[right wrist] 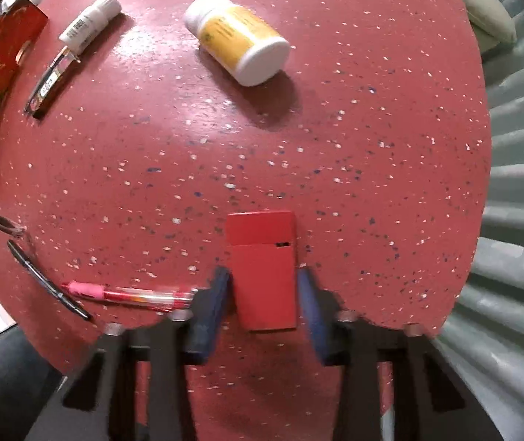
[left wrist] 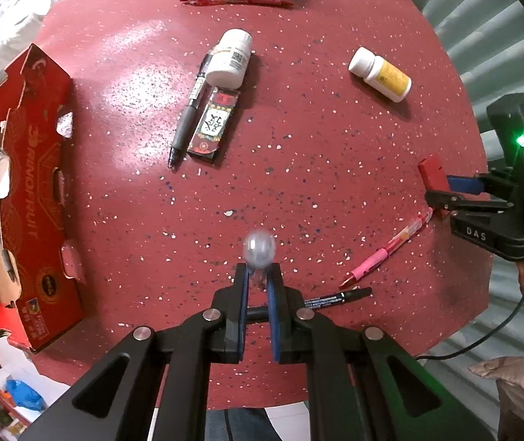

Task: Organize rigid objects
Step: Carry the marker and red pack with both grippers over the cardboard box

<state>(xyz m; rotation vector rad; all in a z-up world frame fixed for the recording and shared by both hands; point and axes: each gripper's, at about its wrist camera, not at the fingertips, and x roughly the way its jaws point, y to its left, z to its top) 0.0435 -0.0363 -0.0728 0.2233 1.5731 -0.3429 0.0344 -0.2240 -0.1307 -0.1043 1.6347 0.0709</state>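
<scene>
**Onlooker:** Black linkage arms fill the bottom of the left wrist view, and the left hand-held gripper (left wrist: 258, 275) is pinched right down on a small clear, blurred round thing (left wrist: 259, 249) that I cannot identify. A black marker pen (left wrist: 335, 298) lies just behind its fingers on the speckled red round surface (left wrist: 298, 169).

**Friend:** And the other one?

**Onlooker:** From that same view it sits at the right rim, fingers either side of a small red flip-top box (left wrist: 434, 173). A pink-grip red gel pen (left wrist: 387, 253) lies between the two tools.

**Friend:** What does the right wrist view give?

**Onlooker:** Blue pads nearest the lens. The right hand-held gripper (right wrist: 264, 286) is partly open, straddling the red box (right wrist: 264, 272). The left pad seems to be at the box's edge, the right pad has a sliver of gap, so I'd say not clamped yet. No earlier look to compare.

**Friend:** How does the box lie?

**Onlooker:** Flat, long axis running straight away from the tool, lid end farthest, its narrow width across the jaws. It's right under the right hand and well apart from the left. Closing squarely should do; the red cardboard tray (left wrist: 38, 198) for sorting is far across, on the left side.
</scene>
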